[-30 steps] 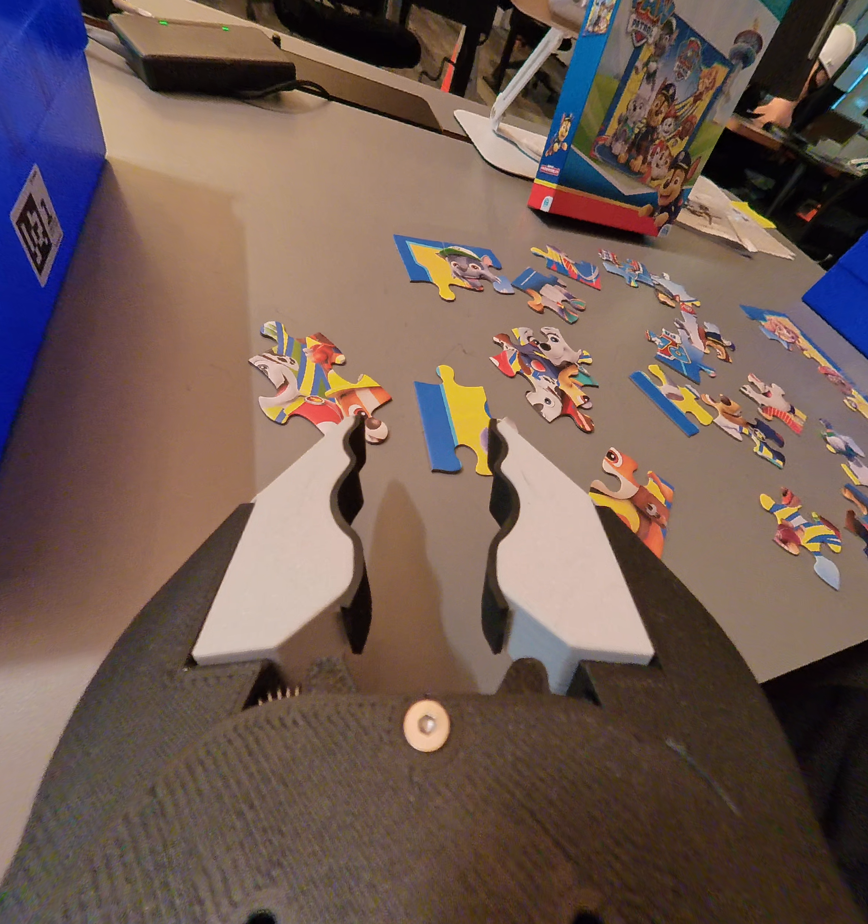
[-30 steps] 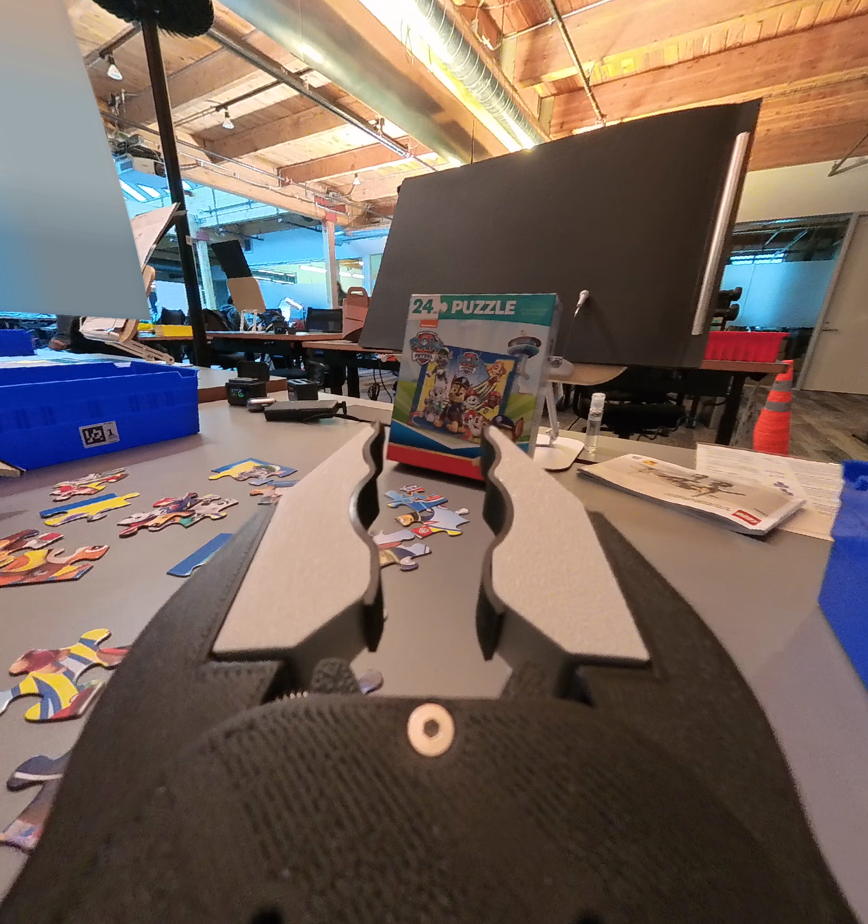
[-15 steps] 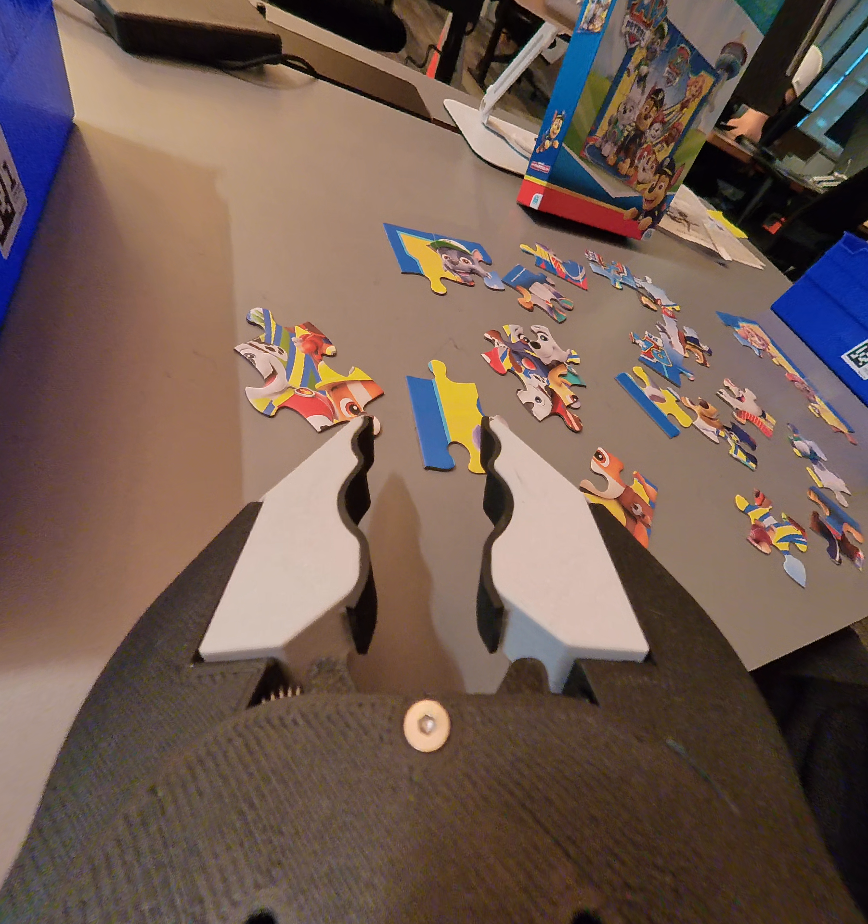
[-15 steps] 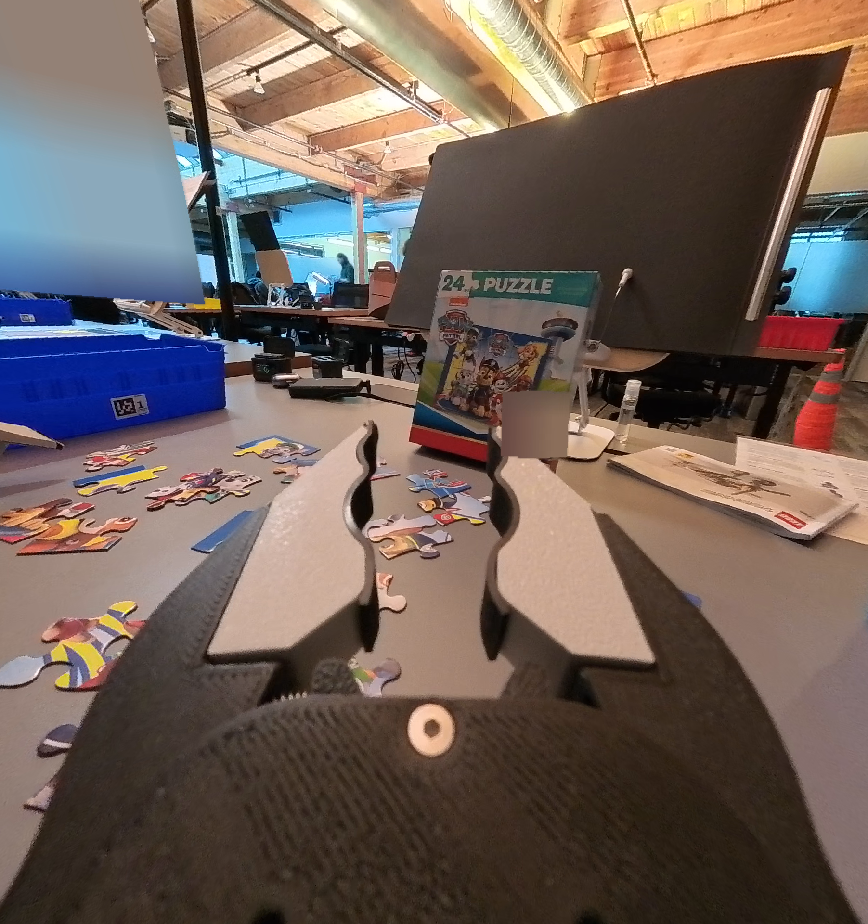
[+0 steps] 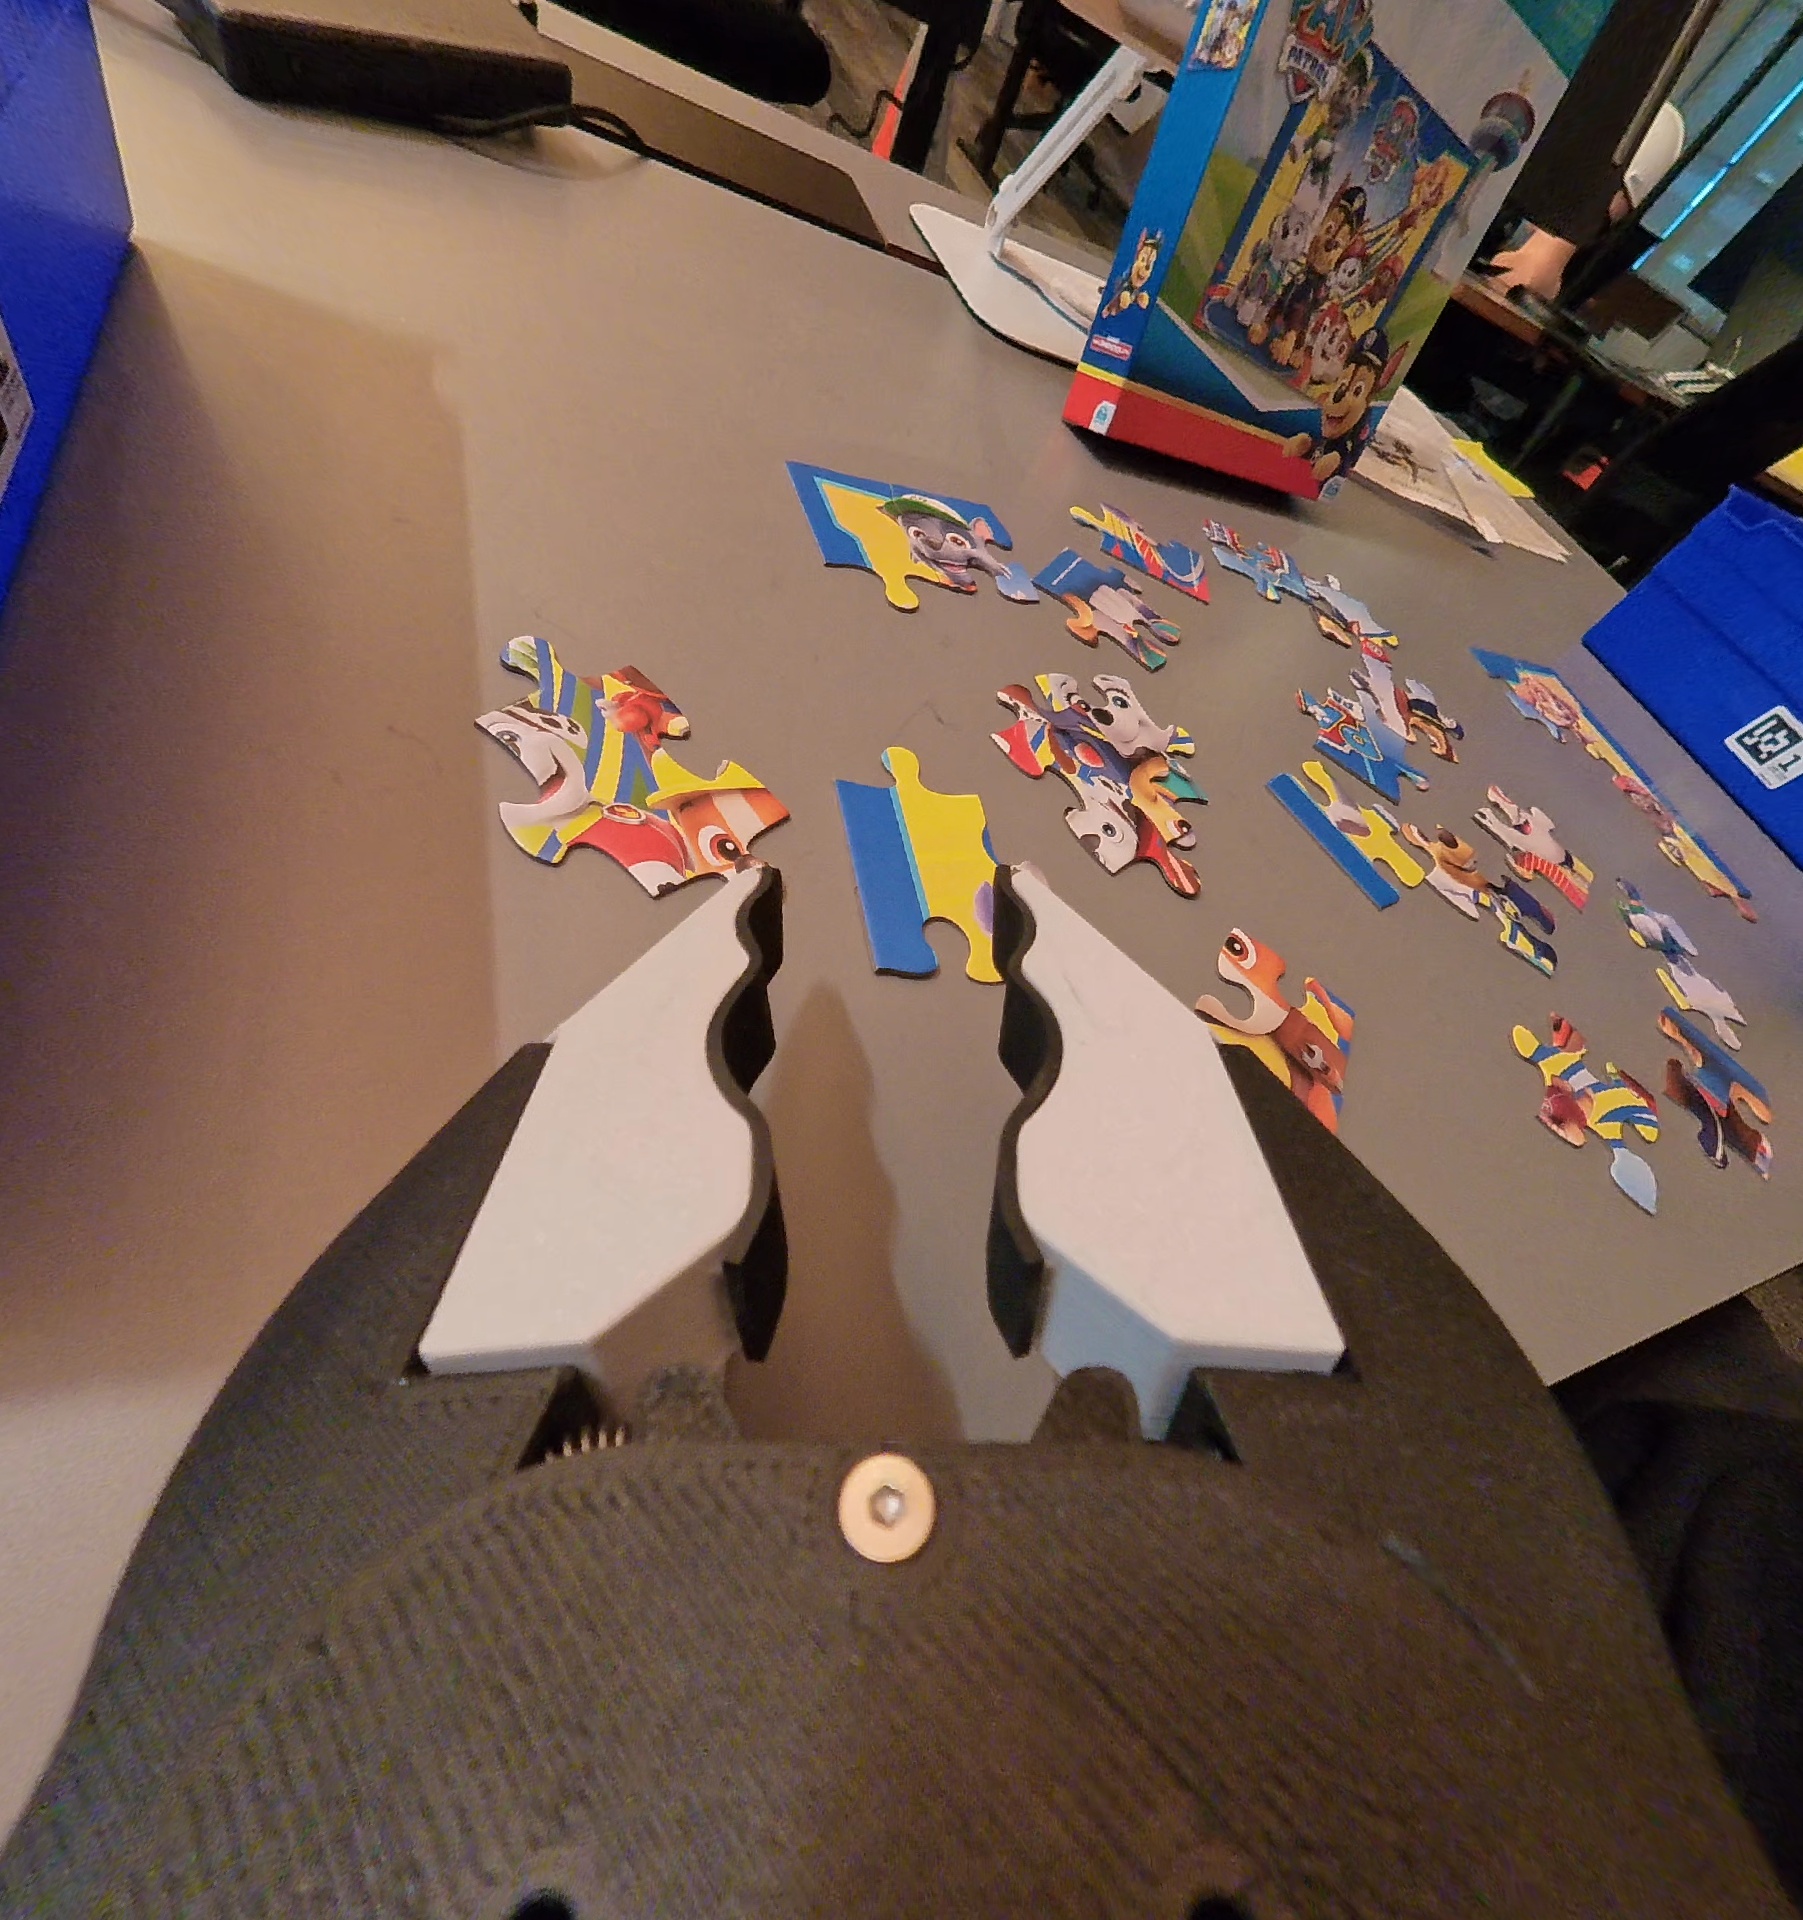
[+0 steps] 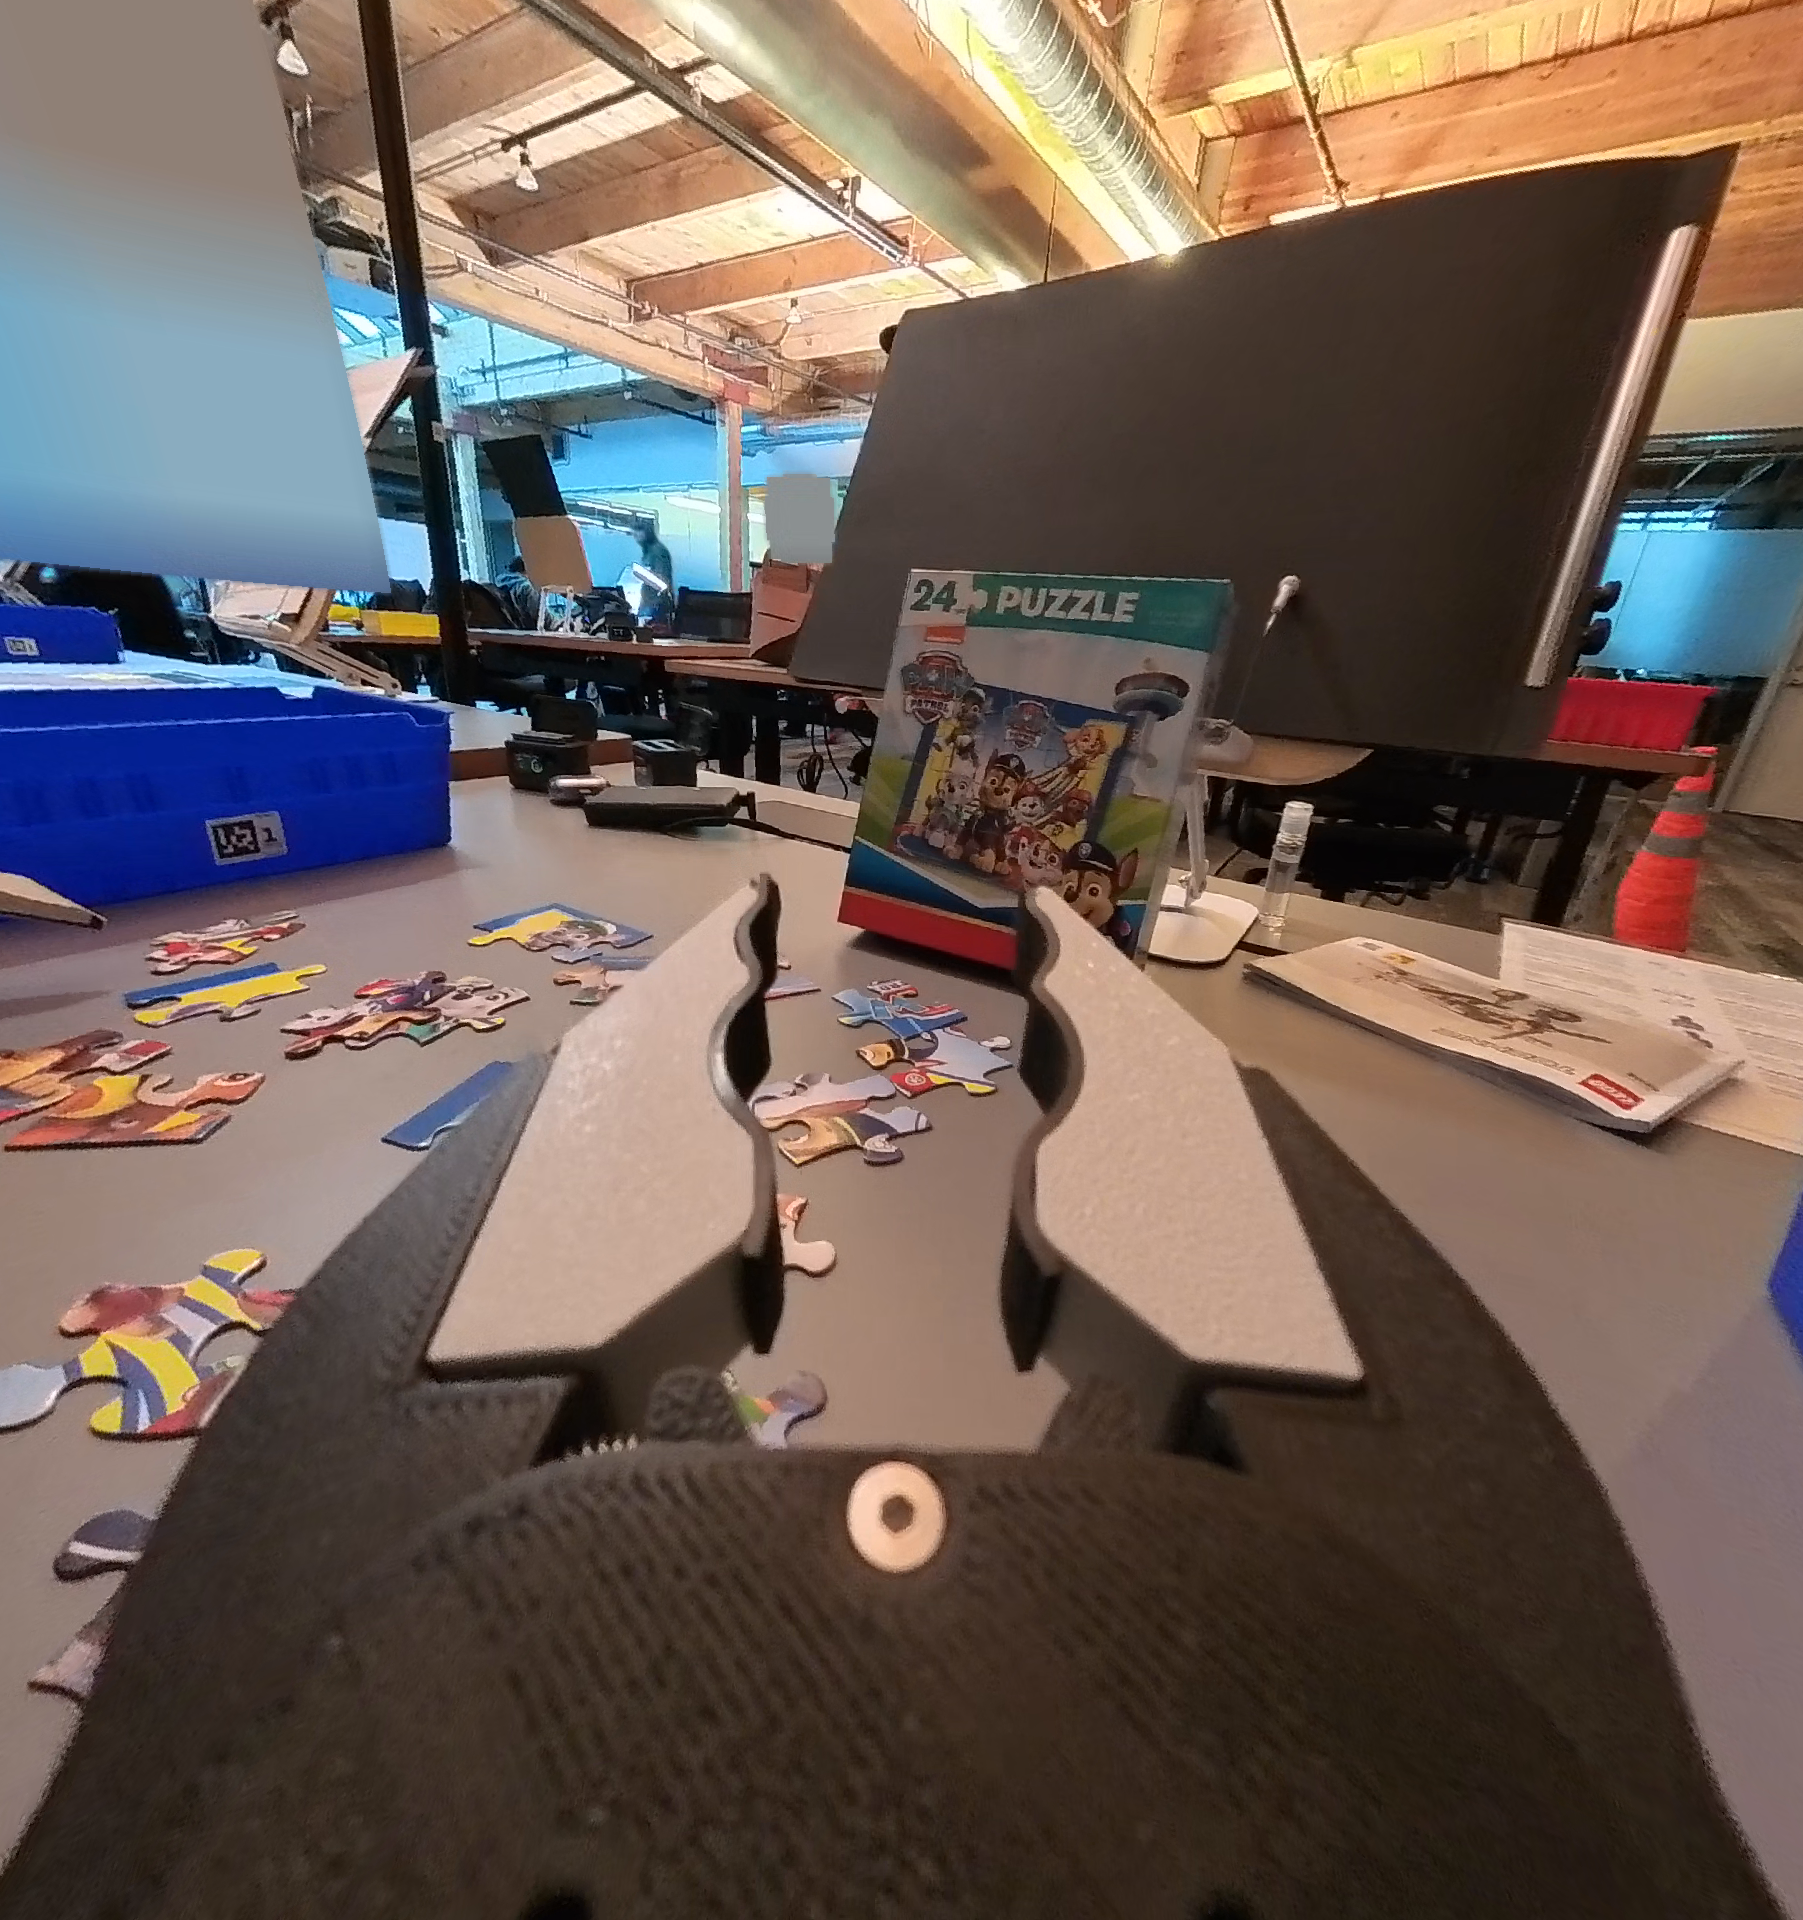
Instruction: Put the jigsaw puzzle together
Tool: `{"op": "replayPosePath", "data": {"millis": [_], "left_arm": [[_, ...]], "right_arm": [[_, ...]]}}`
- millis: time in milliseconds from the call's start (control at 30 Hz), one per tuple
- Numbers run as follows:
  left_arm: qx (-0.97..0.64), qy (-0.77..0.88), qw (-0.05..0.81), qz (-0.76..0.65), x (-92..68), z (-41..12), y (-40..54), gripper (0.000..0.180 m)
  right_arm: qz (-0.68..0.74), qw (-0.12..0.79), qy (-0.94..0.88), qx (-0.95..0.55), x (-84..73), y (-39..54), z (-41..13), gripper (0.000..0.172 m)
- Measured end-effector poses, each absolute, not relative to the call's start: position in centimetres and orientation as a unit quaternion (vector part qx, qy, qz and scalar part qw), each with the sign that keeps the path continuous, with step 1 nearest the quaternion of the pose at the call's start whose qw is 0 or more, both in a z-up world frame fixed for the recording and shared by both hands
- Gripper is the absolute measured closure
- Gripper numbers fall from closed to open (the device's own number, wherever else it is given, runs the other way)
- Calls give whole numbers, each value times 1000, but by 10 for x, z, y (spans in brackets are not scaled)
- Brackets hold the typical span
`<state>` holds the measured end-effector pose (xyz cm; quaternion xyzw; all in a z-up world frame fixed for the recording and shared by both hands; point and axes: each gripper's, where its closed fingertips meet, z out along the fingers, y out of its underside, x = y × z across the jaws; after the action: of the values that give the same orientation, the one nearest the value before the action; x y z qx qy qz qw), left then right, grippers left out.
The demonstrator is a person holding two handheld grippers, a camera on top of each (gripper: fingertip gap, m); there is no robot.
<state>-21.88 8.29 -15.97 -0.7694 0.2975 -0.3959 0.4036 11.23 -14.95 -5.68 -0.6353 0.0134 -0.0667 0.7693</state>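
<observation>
The left gripper (image 5: 886, 883) hangs with jaws open and bare over a blue-and-yellow puzzle piece (image 5: 923, 862) lying flat on the bench (image 5: 616, 416), long axis pointing away. The right gripper (image 6: 897, 914), jaws open and bare, hovers above scattered pieces (image 6: 840, 1112).

I see a flat grey table (image 5: 668, 343) carrying scattered colourful cardboard puzzle pieces (image 5: 1099, 774), an upright blue-and-red puzzle box (image 5: 1281, 239), blue plastic bins (image 6: 180, 790), a black power adapter (image 5: 388, 68) and a printed booklet (image 6: 1499, 1029).
</observation>
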Motion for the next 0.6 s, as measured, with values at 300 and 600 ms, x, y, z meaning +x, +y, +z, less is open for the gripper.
{"op": "replayPosePath", "data": {"millis": [300,600], "left_arm": [[-769,295,401,-400,-219,-159,83,142],[-769,294,400,-403,-219,-159,83,143]], "right_arm": [[-88,763,28,-640,119,-150,-58,121],[-84,758,28,-646,119,-148,-60,121]]}}
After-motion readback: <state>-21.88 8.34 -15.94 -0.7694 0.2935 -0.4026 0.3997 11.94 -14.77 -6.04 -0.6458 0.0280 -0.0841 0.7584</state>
